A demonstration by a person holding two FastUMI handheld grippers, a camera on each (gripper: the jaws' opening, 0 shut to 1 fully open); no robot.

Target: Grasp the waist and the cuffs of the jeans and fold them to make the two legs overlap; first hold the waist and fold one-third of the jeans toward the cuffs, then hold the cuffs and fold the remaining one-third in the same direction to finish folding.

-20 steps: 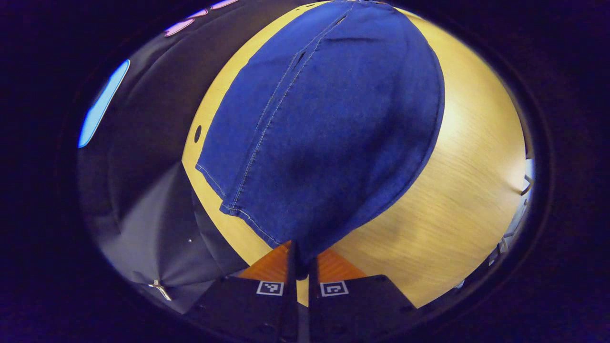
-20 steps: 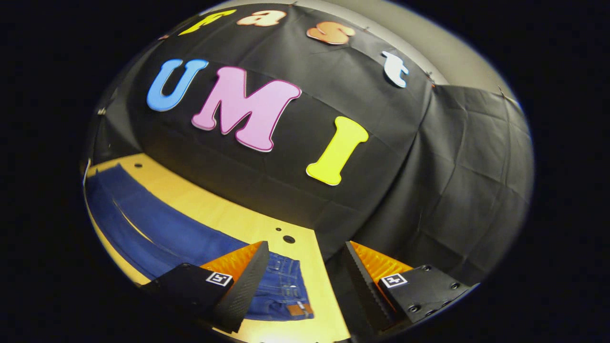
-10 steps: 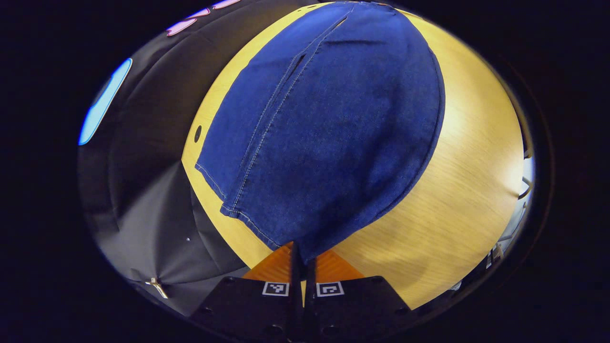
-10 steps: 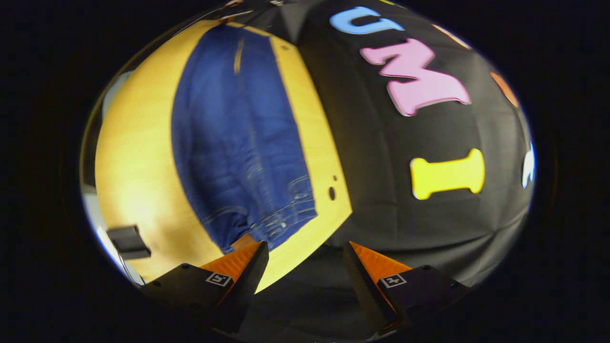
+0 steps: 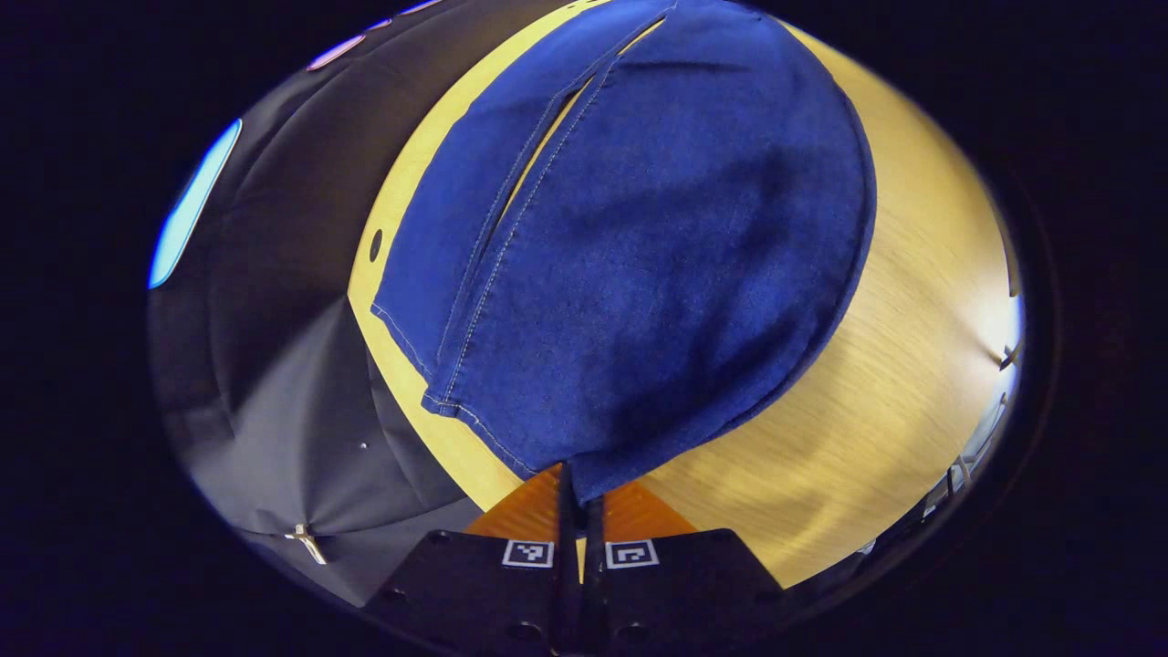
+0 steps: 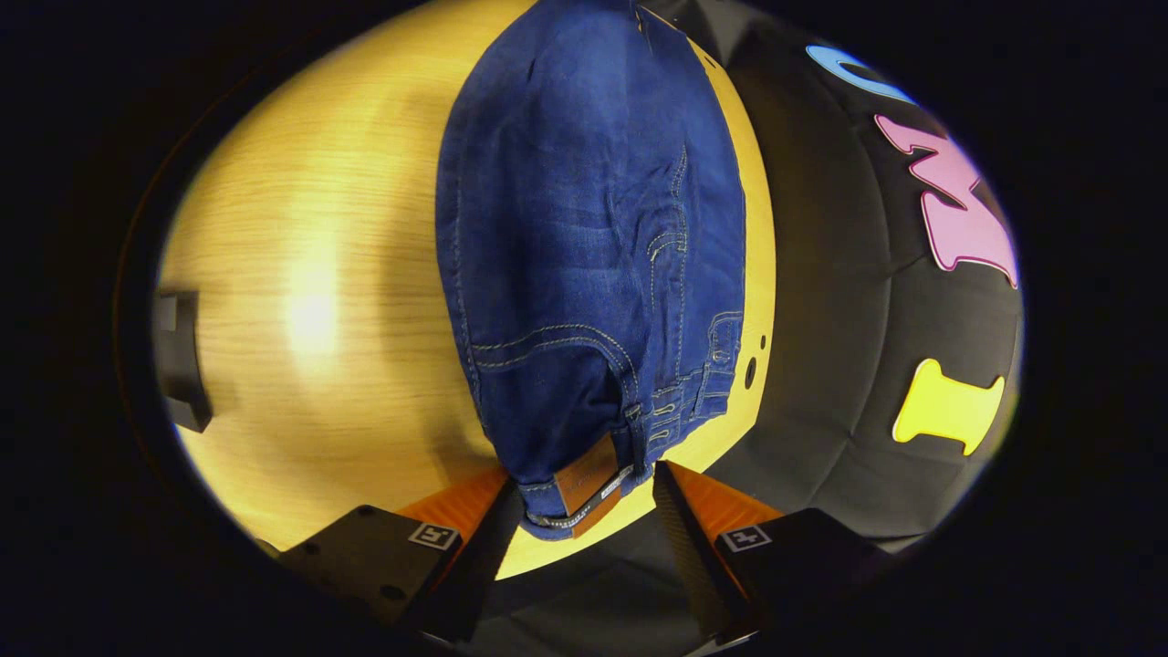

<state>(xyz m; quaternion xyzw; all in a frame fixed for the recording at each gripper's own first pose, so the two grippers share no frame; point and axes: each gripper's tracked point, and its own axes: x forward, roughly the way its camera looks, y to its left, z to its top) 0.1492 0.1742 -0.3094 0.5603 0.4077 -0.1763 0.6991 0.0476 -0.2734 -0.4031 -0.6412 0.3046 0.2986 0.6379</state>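
Dark blue jeans (image 5: 639, 228) lie lengthwise on the light wooden table (image 5: 912, 347). In the left gripper view the two legs run away from me, a narrow gap showing between them. My left gripper (image 5: 577, 488) is shut on the near leg's cuff (image 5: 547, 438) at its corner. In the right gripper view the jeans (image 6: 584, 228) show from the waist end. The waistband with its brown patch (image 6: 584, 479) lies between the orange fingers (image 6: 474, 506) of my right gripper (image 6: 579, 516), which is open and set around the waist's corner.
The table's far edge meets the black cloth wall (image 6: 839, 301), close beside the jeans. A small round hole (image 6: 750, 372) sits in the table near the waist, another hole (image 5: 376, 245) near the cuffs. A dark object (image 6: 178, 360) shows at the table's left rim.
The right gripper swung from facing the wall down to the jeans and closed in until the waistband lay between its open fingers. The left gripper kept hold of the cuff; the gap between the legs widened.
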